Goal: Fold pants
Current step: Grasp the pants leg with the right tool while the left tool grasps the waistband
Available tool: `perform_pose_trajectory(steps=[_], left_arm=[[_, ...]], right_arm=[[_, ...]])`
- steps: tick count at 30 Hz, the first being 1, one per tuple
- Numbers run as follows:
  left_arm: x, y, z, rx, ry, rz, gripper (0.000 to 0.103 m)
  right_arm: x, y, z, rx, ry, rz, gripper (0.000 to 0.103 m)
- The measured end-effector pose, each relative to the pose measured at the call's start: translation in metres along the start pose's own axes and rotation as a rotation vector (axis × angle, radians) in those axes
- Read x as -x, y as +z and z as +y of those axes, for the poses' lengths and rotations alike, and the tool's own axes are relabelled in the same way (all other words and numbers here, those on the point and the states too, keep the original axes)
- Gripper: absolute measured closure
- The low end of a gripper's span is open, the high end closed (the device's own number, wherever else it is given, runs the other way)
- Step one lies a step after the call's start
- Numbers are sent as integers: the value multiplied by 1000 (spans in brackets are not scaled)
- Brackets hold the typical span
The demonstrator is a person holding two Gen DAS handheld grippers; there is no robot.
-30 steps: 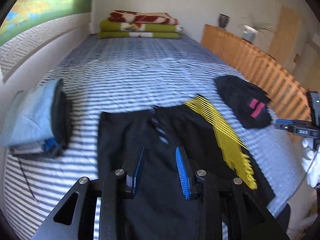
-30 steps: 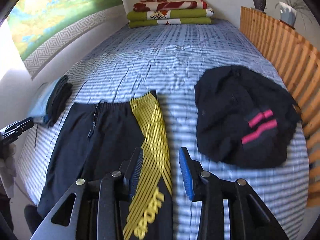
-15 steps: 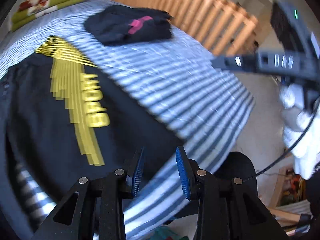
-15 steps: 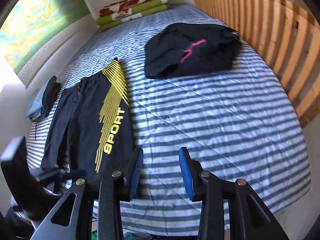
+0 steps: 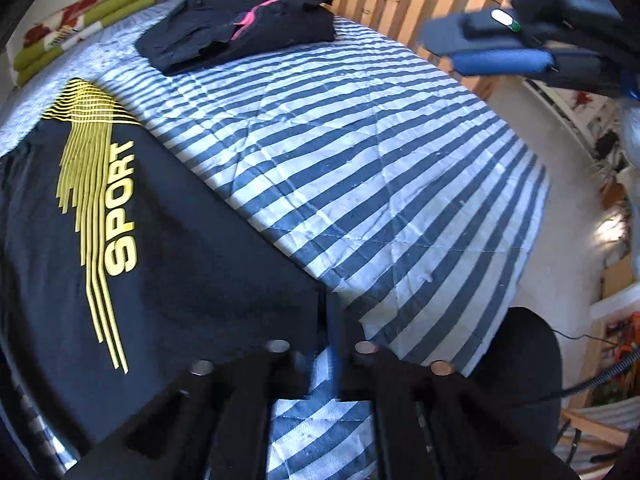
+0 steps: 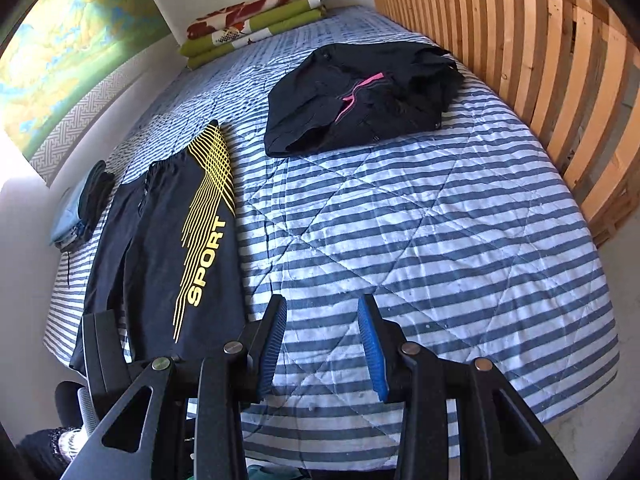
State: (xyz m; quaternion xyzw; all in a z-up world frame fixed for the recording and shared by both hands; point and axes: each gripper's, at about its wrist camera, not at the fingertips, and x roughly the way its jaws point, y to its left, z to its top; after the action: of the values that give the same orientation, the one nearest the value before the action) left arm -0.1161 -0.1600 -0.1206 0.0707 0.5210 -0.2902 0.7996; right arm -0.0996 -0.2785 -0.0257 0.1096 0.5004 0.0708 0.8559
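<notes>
Black pants (image 6: 168, 248) with yellow SPORT print are laid flat along the bed's (image 6: 440, 240) left edge. Left claw (image 5: 326, 320) is seen clamped shut at the hem corner, fabric apparently pinched. Right claw (image 6: 322, 344) is held apart, empty. Soft, light, limp cloth is judged; corners best gripped

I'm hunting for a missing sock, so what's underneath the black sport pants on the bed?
The sport pants lie flat on the striped quilt, which shows all around them. Whatever sits directly beneath the fabric is covered and cannot be seen.
</notes>
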Motion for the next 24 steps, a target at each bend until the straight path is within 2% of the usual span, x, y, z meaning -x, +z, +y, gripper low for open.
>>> perform_pose_trajectory(steps=[2, 6, 11, 15, 18, 20, 24], left_arm=[[7, 4, 12, 47, -65, -9, 101], [50, 3, 35, 136, -183, -102, 101], [100, -15, 66, 194, -225, -201, 101], [117, -28, 94, 250, -230, -232, 101], [119, -35, 110, 273, -209, -244, 101], [118, -39, 121, 305, -233, -242, 101], [119, -46, 133, 321, -236, -260, 101]], right_arm=[[-7, 12, 5, 9, 31, 5, 69], [-31, 47, 26, 43, 73, 21, 69], [-85, 106, 65, 52, 162, 31, 63], [-145, 150, 103, 57, 197, 64, 57], [-195, 170, 130, 63, 178, 127, 57], [-221, 176, 145, 78, 174, 177, 57], [-249, 171, 173, 196, 46, 244, 57]])
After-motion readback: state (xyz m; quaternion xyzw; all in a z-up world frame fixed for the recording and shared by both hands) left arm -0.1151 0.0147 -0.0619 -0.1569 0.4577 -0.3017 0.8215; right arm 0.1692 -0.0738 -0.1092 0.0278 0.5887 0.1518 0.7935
